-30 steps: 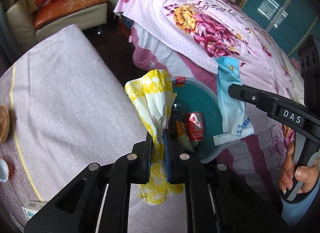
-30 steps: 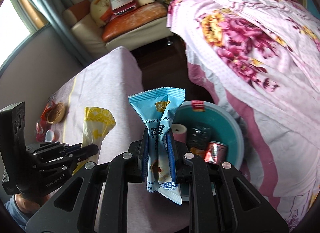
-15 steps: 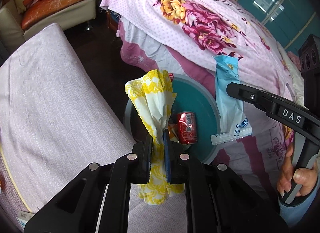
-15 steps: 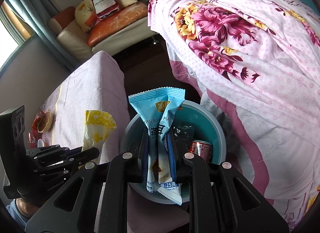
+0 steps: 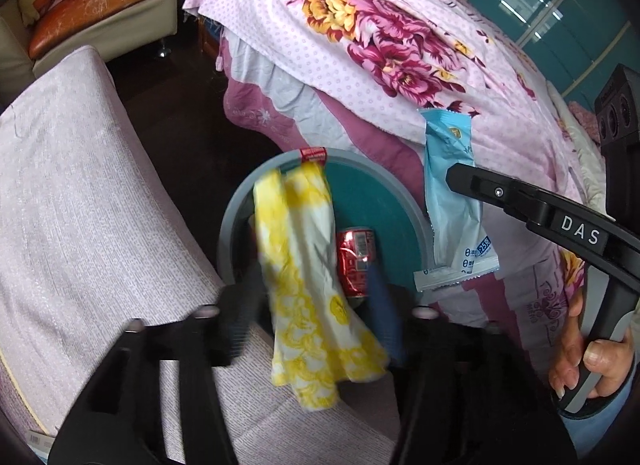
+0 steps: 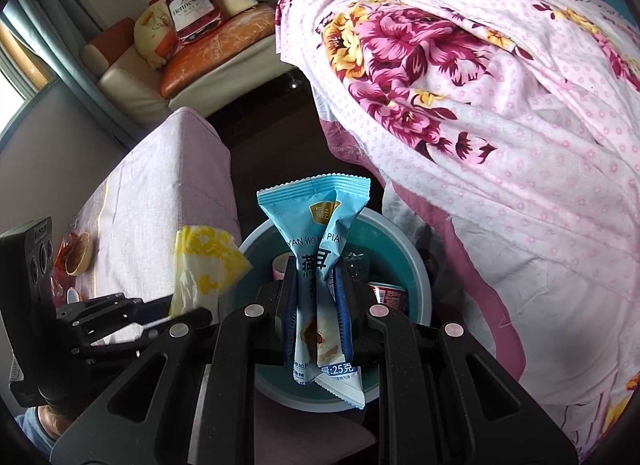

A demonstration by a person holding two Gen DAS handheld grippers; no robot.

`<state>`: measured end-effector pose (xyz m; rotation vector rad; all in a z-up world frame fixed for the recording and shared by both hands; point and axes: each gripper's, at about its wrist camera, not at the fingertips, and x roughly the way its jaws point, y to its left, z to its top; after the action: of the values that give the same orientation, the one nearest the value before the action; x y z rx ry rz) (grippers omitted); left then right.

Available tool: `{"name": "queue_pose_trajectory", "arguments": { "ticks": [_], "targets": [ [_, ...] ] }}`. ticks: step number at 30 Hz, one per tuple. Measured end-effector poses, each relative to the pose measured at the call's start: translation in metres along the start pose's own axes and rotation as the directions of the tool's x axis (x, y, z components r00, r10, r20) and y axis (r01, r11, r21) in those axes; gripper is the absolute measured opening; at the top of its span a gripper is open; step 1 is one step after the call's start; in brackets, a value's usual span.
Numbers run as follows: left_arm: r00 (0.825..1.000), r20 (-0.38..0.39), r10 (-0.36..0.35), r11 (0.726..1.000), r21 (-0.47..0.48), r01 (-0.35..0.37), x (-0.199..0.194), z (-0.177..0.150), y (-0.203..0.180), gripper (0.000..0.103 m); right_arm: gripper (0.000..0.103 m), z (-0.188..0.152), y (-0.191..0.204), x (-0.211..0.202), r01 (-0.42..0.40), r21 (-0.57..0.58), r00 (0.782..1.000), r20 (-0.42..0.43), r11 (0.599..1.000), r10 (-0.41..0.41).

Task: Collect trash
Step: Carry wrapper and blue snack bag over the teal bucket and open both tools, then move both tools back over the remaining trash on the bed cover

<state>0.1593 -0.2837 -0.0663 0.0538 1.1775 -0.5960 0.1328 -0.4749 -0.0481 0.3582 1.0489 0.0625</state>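
Over a teal plastic basin (image 5: 372,201) set on the floor between a pink-covered bench (image 5: 80,205) and a floral-quilted bed (image 5: 380,37), two hand-held grippers deliver trash. The left gripper (image 5: 316,305) is opening, its fingers (image 5: 240,305) blurred and spread clear of a yellow-and-white patterned tissue (image 5: 308,285), which hangs loose between them above the basin's near edge and appears to be dropping in. The right gripper (image 6: 316,305) has its fingers (image 6: 343,305) clenched on a light-blue snack wrapper (image 6: 320,265), held upright over the basin. Already inside lie a red drink can (image 5: 356,257) and, further left, a pink-topped cup (image 6: 282,265); other dark contents cannot be made out.

The drop-off step looks under way, the tissue first. The wrapper's turn would seem next, calling for the right fingers to part while directly above the basin.

The tissue hides much of the basin's left interior, and the wrapper covers its centre in the right view. Small items at the bench's far left, including a brown round dish (image 6: 80,253), are too small to identify. Only a hand (image 5: 592,357) of the person shows.
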Motion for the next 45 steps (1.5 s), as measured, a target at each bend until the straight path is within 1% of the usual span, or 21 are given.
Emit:
{"name": "queue_pose_trajectory", "arguments": {
  "ticks": [2, 4, 6, 8, 10, 11, 13, 15, 16, 18, 20, 25, 32, 40, 45],
  "targets": [
    [1.000, 0.014, 0.004, 1.000, -0.001, -0.004, -0.002, 0.000, 0.002, 0.070, 0.017, 0.000, 0.001, 0.002, 0.001, -0.001, 1.000, -0.004, 1.000, -0.001],
    [1.000, 0.012, 0.002, 1.000, -0.016, -0.002, -0.004, 0.000, 0.007, 0.081, 0.017, 0.001, 0.002, 0.003, 0.001, -0.002, 1.000, -0.007, 1.000, -0.001],
    [1.000, 0.024, 0.008, 1.000, -0.026, -0.008, -0.007, 0.000, 0.010, 0.086, 0.017, 0.002, 0.003, 0.005, 0.003, -0.004, 1.000, -0.009, 1.000, -0.003],
    [0.999, 0.030, 0.021, 0.999, -0.035, -0.020, -0.010, -0.001, 0.015, 0.088, 0.018, 0.001, 0.004, 0.006, 0.004, -0.004, 1.000, -0.012, 1.000, -0.004],
    [0.999, 0.030, 0.027, 0.999, -0.045, -0.026, -0.012, -0.002, 0.019, 0.088, 0.020, 0.001, 0.006, 0.009, 0.004, 0.000, 1.000, -0.024, 1.000, -0.004],
    [0.999, 0.029, 0.028, 0.998, -0.052, -0.027, -0.014, -0.004, 0.023, 0.089, 0.023, 0.002, 0.007, 0.009, 0.004, 0.001, 1.000, -0.028, 1.000, -0.004],
    [0.999, 0.027, 0.028, 0.998, -0.059, -0.026, -0.015, -0.006, 0.027, 0.089, 0.034, 0.001, 0.008, 0.011, -0.001, 0.008, 0.999, -0.045, 1.000, 0.002],
    [0.999, 0.026, 0.030, 0.997, -0.066, -0.028, -0.017, -0.009, 0.031, 0.089, 0.065, 0.001, 0.009, 0.012, 0.001, 0.012, 0.999, -0.047, 1.000, 0.000],
    [0.999, 0.025, 0.032, 0.997, -0.068, -0.030, -0.018, -0.011, 0.033, 0.090, 0.067, 0.001, 0.010, 0.011, 0.005, 0.014, 0.999, -0.047, 1.000, -0.005],
    [0.999, 0.021, 0.032, 0.997, -0.072, -0.030, -0.020, -0.015, 0.038, 0.090, 0.069, 0.000, 0.011, 0.012, 0.006, 0.020, 0.998, -0.058, 1.000, -0.005],
    [0.999, 0.018, 0.032, 0.997, -0.077, -0.031, -0.022, -0.019, 0.042, 0.090, 0.075, -0.001, 0.012, 0.012, 0.014, 0.030, 0.997, -0.072, 0.999, -0.012],
    [0.999, 0.021, 0.031, 0.994, -0.103, -0.029, -0.032, -0.031, 0.055, 0.090, 0.075, -0.006, 0.020, 0.010, 0.024, 0.022, 0.996, -0.090, 0.999, -0.022],
    [0.998, 0.043, 0.042, 0.988, -0.152, -0.035, -0.054, -0.051, 0.080, 0.090, 0.076, -0.010, 0.052, 0.010, 0.012, -0.031, 0.995, -0.103, 0.999, -0.015],
    [0.992, 0.099, 0.077, 0.974, -0.218, -0.054, -0.091, -0.074, 0.119, 0.094, 0.076, -0.019, 0.111, 0.014, -0.009, -0.121, 0.992, -0.124, 0.993, -0.007],
    [0.988, 0.123, 0.091, 0.965, -0.257, -0.057, -0.109, -0.089, 0.141, 0.094, 0.077, -0.025, 0.149, 0.018, -0.013, -0.167, 0.990, -0.142, 0.986, -0.011]
  ]
}}
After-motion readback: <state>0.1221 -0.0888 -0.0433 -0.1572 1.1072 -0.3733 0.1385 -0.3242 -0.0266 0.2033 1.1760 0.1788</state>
